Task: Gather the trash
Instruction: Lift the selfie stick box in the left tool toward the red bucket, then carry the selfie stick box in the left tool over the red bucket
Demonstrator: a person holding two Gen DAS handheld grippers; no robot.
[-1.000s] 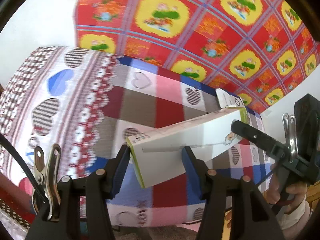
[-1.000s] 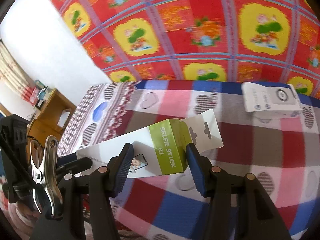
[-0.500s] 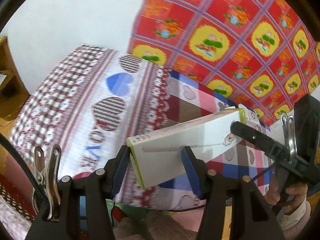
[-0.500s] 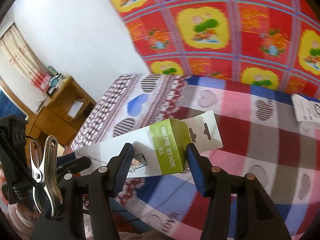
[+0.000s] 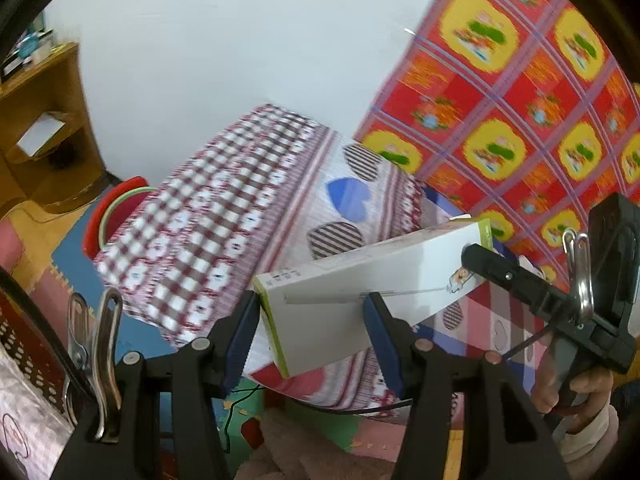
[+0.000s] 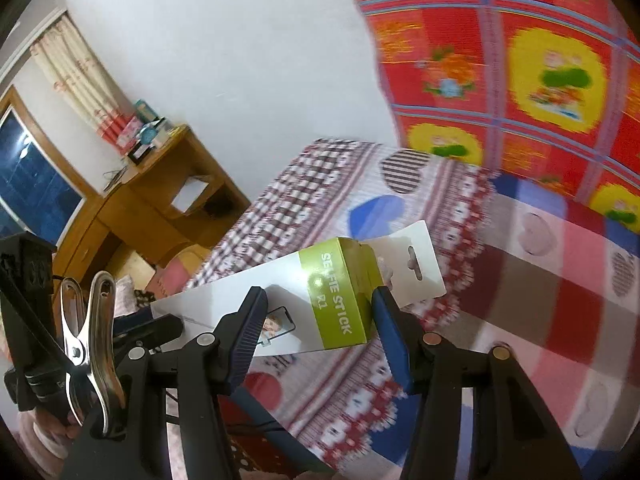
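Left gripper (image 5: 312,334) clamps the plain white end of the selfie stick box (image 5: 372,288), pads pressed on both sides. Right gripper (image 6: 320,334) clamps the green end (image 6: 340,292), hang tab poking out past its right pad. The box spans between them, tilted, held in the air above the bed (image 5: 240,216) with its patterned cover, red cloth (image 5: 520,100) behind.

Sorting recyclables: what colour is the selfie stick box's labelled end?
Lime green on the selfie stick box; clearest in the right wrist view.
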